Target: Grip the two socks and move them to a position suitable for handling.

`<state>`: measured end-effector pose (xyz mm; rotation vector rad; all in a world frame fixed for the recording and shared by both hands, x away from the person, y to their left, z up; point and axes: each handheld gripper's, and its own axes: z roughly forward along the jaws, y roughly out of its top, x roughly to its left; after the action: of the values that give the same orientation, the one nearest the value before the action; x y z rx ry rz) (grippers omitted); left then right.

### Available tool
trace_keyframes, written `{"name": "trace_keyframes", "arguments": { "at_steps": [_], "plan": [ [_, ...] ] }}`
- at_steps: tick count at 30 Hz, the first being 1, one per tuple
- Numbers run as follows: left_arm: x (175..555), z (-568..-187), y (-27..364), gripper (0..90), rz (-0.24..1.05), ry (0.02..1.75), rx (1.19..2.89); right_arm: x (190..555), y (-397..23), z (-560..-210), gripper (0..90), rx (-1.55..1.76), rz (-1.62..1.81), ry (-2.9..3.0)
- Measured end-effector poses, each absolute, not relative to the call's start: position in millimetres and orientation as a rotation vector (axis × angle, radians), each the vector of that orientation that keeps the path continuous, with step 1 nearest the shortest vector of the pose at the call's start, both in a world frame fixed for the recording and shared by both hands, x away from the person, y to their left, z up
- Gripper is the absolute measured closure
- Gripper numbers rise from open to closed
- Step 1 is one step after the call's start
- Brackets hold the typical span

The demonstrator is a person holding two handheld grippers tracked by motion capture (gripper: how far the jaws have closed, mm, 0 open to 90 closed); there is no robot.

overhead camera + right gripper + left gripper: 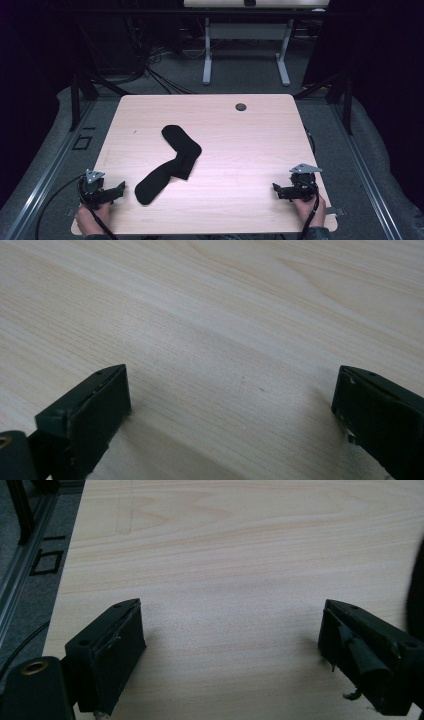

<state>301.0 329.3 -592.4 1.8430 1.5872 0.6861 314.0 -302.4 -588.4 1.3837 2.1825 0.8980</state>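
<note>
Surface: a pale, rounded-corner wooden surface [240,145] fills the middle of the high view, with a small dark round grommet [241,107] near its upper edge.
Sock: a long black fabric sock [172,162] lies flat, left of centre in the high view. It is bent at the middle, one end toward the upper centre and the other toward the lower left, where it looks rounded and a little wider. At the bend the cloth looks doubled over. A dark blurred edge [416,595] at the right border of the left gripper view may be the same sock; I cannot tell for sure.
Left tongs: the black left tongs [119,189] sit at the lower left of the high view, held by a hand [92,217], near the sock's lower end but apart from it. Jaws stand wide apart over bare wood.
Right tongs: the black right tongs [276,188] sit at the lower right, held by a hand [310,207], well apart from the sock. Jaws stand wide apart, nothing between them.
</note>
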Motion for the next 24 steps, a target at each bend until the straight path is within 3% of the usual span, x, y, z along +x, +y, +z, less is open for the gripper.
{"name": "trace_keyframes", "arguments": {
  "at_steps": [24],
  "plan": [
    [300.8,-592.3,329.6,11.8,0.682,1.586,1.839,314.3,-301.9,-588.2,3.2,1.385,0.901,2.175]
  ]
}}
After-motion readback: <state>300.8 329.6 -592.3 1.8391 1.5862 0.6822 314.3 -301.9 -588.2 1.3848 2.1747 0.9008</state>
